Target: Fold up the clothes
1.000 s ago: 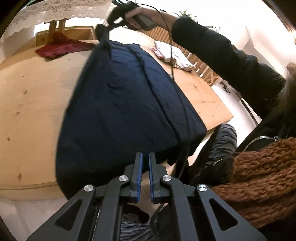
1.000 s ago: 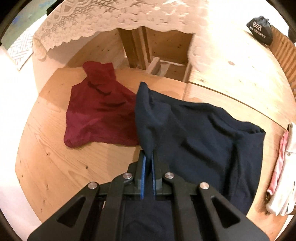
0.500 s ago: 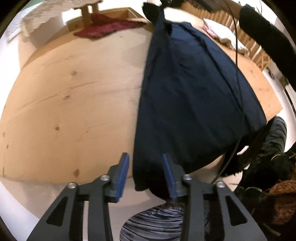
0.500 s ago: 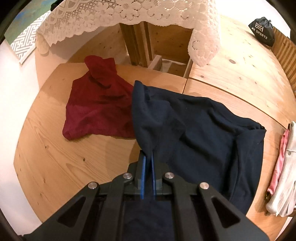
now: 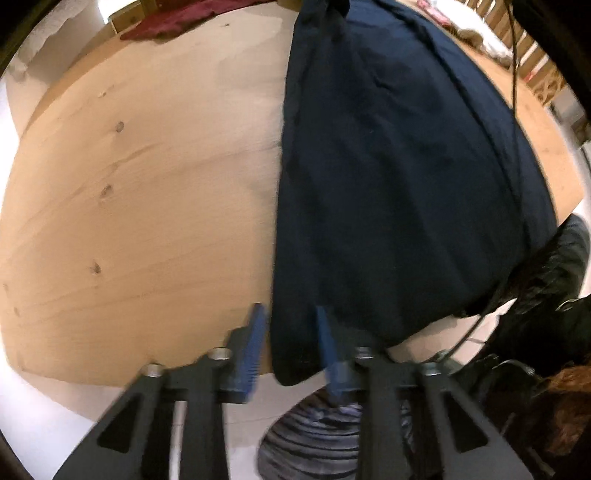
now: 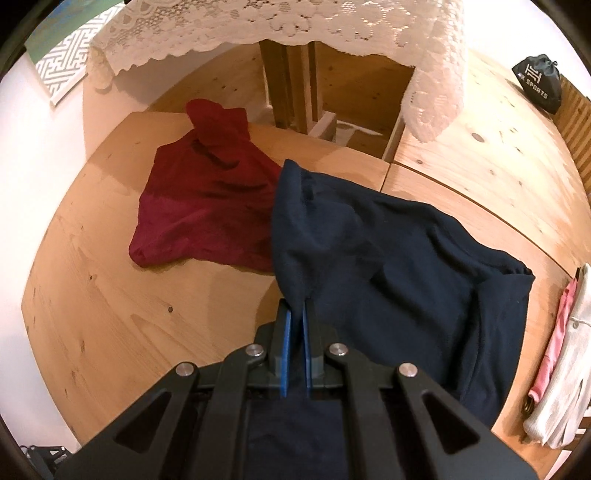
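Observation:
A navy garment (image 5: 399, 177) lies stretched along the wooden table (image 5: 147, 206), and its near corner hangs over the front edge. My left gripper (image 5: 289, 312) is open at that corner, with the cloth's hem between its blue pads (image 5: 253, 336). In the right wrist view, my right gripper (image 6: 295, 308) is shut on a raised fold of the navy garment (image 6: 399, 266) at the far end. The cloth rises in a peak from the jaws.
A dark red garment (image 6: 207, 206) lies crumpled beyond the navy one. Pink and white clothes (image 6: 557, 365) sit at the table's right edge. A black sports bag (image 6: 539, 86) and a lace cloth (image 6: 258, 29) are farther back. A cable (image 5: 517, 122) crosses the navy cloth.
My left gripper went from shut to open and swung to the garment's near left corner, closing in on the hem. The right gripper stayed shut on its fold, barely moving.

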`<action>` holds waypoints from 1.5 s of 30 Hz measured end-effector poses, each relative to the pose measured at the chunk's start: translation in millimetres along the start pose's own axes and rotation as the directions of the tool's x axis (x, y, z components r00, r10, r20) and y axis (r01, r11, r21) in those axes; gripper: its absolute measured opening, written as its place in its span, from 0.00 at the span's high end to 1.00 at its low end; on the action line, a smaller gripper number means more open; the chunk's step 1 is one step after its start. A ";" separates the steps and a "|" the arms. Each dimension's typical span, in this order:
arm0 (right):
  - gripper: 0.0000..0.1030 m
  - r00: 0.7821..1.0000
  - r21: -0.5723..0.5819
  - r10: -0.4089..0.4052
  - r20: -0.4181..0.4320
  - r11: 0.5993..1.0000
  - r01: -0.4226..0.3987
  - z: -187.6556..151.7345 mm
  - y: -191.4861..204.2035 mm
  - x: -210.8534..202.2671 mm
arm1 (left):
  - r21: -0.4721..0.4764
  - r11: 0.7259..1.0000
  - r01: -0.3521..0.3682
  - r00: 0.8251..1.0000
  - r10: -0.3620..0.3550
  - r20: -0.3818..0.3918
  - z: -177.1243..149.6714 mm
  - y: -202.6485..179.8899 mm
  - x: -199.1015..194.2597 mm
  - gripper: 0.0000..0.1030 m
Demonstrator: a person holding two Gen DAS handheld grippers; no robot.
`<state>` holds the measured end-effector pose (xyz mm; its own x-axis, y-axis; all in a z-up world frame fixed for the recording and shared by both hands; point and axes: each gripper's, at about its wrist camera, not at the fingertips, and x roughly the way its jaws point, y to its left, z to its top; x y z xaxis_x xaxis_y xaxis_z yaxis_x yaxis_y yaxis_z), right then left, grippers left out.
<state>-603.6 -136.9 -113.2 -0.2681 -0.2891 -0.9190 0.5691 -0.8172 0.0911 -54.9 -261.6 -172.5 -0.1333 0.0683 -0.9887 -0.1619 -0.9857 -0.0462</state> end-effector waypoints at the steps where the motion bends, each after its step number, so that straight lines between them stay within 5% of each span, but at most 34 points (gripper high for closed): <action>1: 0.94 1.000 -0.001 0.002 0.001 1.000 -0.002 0.2 0.6 0.3 | 0.012 1.000 0.001 1.000 -0.001 -0.003 0.5 -0.9 0.2 0.97; 9: 0.95 0.999 0.019 0.036 0.028 0.999 -0.037 2.1 -3.1 0.8 | 0.027 0.995 0.097 0.994 -0.098 0.039 -6.5 -7.0 -14.7 0.98; 15: 0.95 0.996 0.064 0.069 0.057 0.995 -0.073 2.6 -25.9 -13.1 | 0.151 0.980 0.132 0.985 -0.147 0.090 -4.6 -60.7 -46.2 0.98; 21: 0.95 0.995 0.111 0.073 0.067 0.991 -0.080 -6.1 -54.4 -25.3 | 0.349 0.914 0.205 0.967 -0.244 0.070 31.5 -142.2 -47.3 0.98; 27: 0.95 0.997 0.178 0.063 0.039 0.982 -0.069 -26.6 -95.4 -15.3 | 0.439 0.854 0.279 0.951 -0.309 -0.003 46.8 -193.1 -24.4 0.98; 30: 0.94 0.995 0.237 0.093 0.018 0.967 -0.095 -39.1 -119.9 -1.3 | 0.428 0.848 0.313 0.945 -0.324 -0.049 50.8 -190.6 -12.1 0.98; 34: 0.90 0.995 0.290 0.084 -0.050 0.955 -0.066 -53.9 -139.0 23.5 | 0.411 0.844 0.344 0.937 -0.339 -0.087 43.3 -188.3 -8.6 0.97; 37: 0.76 0.996 0.305 0.049 -0.077 0.952 -0.023 -60.6 -148.1 28.8 | 0.409 0.839 0.359 0.929 -0.362 -0.071 38.7 -193.9 -18.3 0.88; 40: 0.76 0.999 0.309 0.040 -0.036 0.951 -0.027 -60.9 -157.0 11.7 | 0.418 0.846 0.331 0.935 -0.352 -0.027 31.7 -185.1 -35.2 0.86; 42: 0.76 0.996 0.336 0.080 0.026 0.938 -0.084 -60.3 -165.5 -5.8 | 0.388 0.871 0.302 0.944 -0.330 0.005 30.0 -168.8 -37.0 0.76; 45: 0.76 0.993 0.338 0.096 0.065 0.934 -0.112 -63.5 -166.2 -19.8 | 0.319 0.912 0.257 0.956 -0.288 0.052 29.0 -140.4 -34.2 0.76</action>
<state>-643.6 36.3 -134.6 -0.2619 -0.3980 -0.8792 0.2991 -0.8996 0.3182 -56.0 -121.1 -128.0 -0.1313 0.3569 -0.9249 -0.4934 -0.8327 -0.2513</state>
